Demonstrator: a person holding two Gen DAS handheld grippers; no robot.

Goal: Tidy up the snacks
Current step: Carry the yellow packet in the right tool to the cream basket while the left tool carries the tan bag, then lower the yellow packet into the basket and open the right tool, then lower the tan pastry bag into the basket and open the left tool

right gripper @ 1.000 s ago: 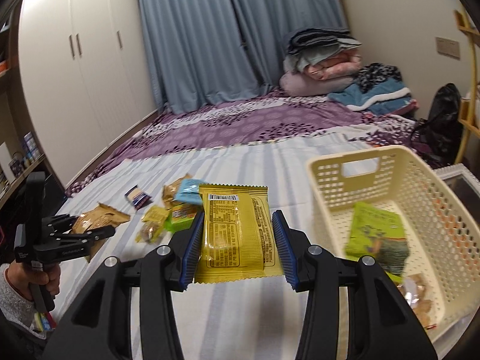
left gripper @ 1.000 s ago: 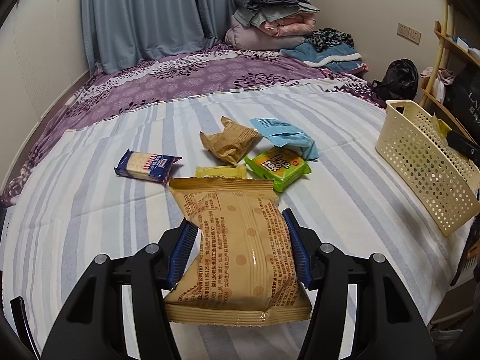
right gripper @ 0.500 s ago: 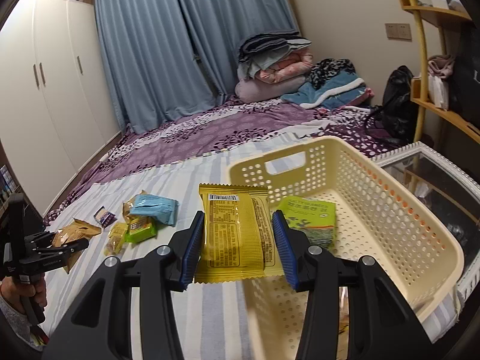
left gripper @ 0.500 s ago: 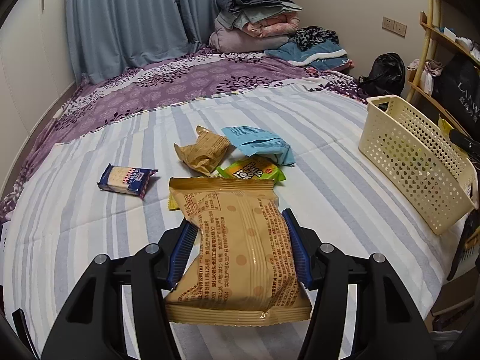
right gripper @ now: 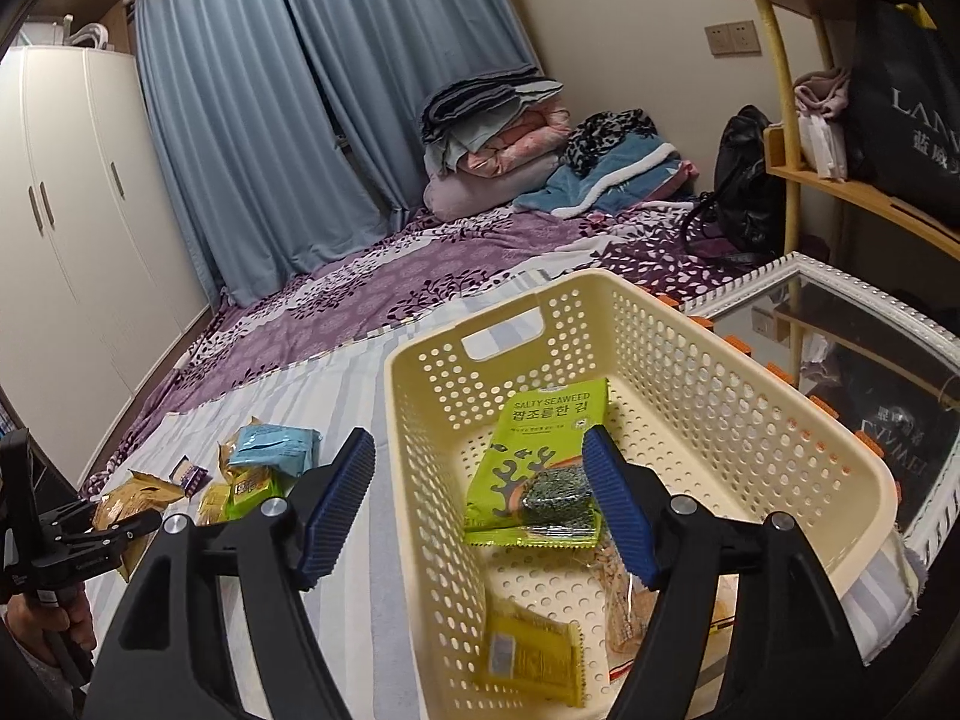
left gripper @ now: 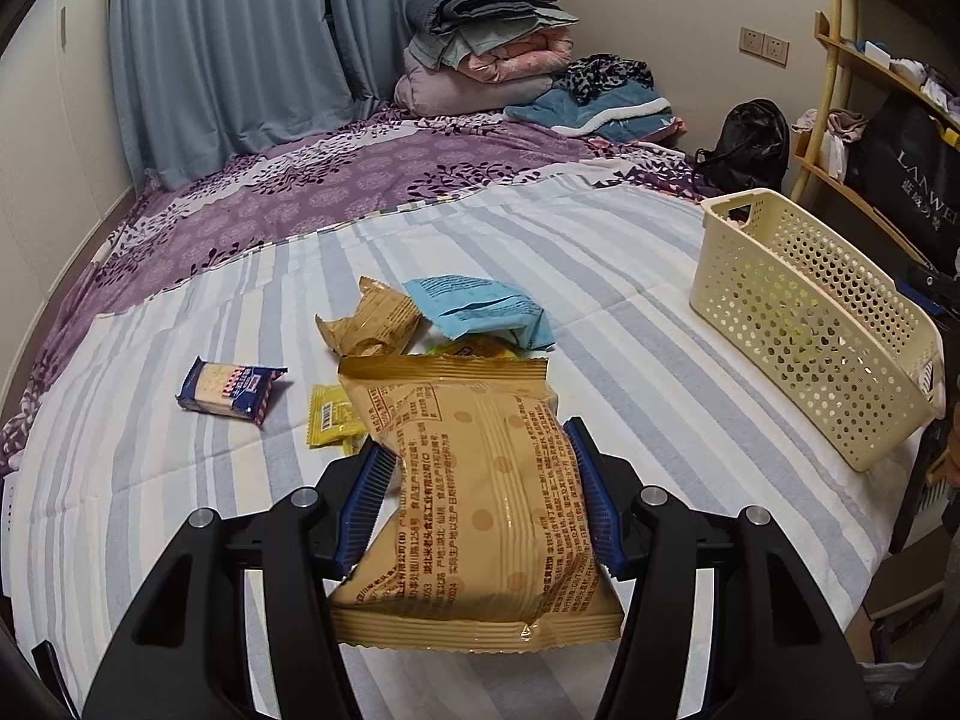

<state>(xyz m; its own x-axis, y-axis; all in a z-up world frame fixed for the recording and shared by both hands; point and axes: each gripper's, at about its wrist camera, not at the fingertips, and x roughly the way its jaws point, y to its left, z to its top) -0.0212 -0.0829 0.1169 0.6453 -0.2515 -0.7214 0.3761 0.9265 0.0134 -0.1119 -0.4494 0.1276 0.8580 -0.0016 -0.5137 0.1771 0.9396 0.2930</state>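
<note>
We've got the left gripper (left gripper: 477, 495) clamped on the tan snack bag (left gripper: 480, 498), held above the striped bedsheet (left gripper: 600, 276). R gripper (right gripper: 480, 507) hangs over the cream basket (right gripper: 690, 360) w/ jaws spread, holding nothing. A yellow packet (right gripper: 531, 654) lies in the basket's near end, by the seaweed pack (right gripper: 537, 456). Blue packet (left gripper: 477, 309), cracker pack (left gripper: 231, 387) & others sit loose on the sheet.
</note>
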